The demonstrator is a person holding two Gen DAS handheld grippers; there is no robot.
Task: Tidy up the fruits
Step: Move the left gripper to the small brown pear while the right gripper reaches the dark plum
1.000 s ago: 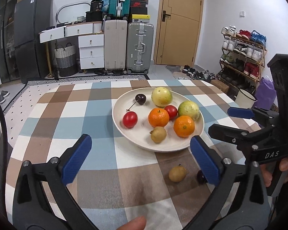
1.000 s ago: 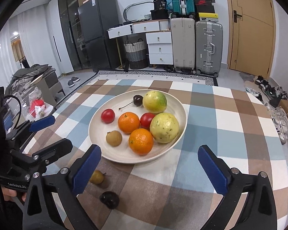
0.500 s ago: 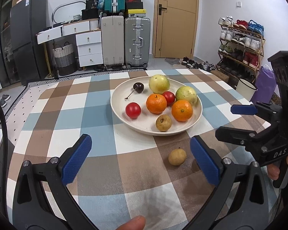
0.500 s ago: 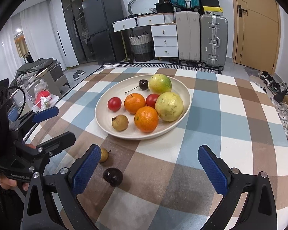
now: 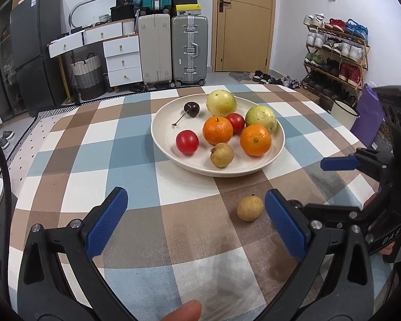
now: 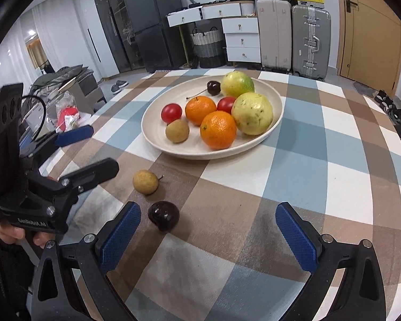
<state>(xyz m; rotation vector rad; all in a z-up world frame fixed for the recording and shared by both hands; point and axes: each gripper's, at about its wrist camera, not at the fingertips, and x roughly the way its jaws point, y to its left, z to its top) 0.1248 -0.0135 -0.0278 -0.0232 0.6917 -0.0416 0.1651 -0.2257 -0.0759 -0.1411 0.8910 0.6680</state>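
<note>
Cherry (image 6: 163, 215) sits just ahead of right gripper's (image 6: 204, 236) spread jaws; small, slick, bruisable — pinch gently mid-body. Left gripper (image 5: 196, 223) gapes too.

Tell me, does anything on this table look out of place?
Yes. Two small fruits lie loose on the checked tablecloth rather than in the plate with the others: a tan longan and, nearer the camera, a dark cherry. Both sit just in front of the plate. Nothing looks spilled or damaged.
</note>
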